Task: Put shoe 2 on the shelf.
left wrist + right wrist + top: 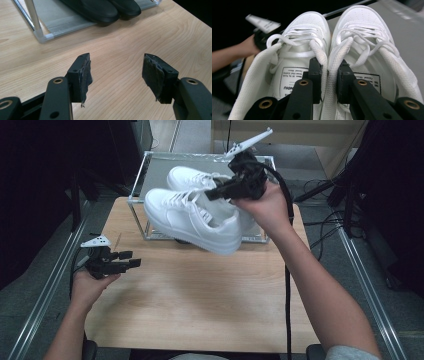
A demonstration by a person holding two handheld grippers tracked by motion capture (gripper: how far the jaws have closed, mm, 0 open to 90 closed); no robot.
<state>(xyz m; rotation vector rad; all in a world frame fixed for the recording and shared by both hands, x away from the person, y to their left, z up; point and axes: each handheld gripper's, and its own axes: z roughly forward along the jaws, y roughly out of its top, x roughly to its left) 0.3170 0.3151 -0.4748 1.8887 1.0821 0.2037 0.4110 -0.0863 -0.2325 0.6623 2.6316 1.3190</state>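
Pair of white sneakers (192,217) raised clear of the surface (200,295), in front of and partly above the metal-framed rack (137,190), toes pointing left of it. Right tongs (329,80) clenched on the two inner collars of the sneakers, pinched together between the jaws; in the high view the same right tongs (212,195) gripping at the heel end. Left tongs (136,259) released, jaws wide apart with nothing between them, held low over the surface well left of the rack; bare wood between the pads (85,75) in the left gripper view. Judged step: carrying the pair away from the rack. Recommended: keep the pinch firm, since only thin collar fabric is gripped and either shoe could slip out; keep the pair level; clear the rack's front rail before lowering; bring the free tongs under a sole if the toes sag. Black shoes (100,8) on the rack's lower shelf cut off at the top edge. Far sneaker partly covered by the near one from above. Insole label print too small to read. Depth of bite on the collars not discernible.
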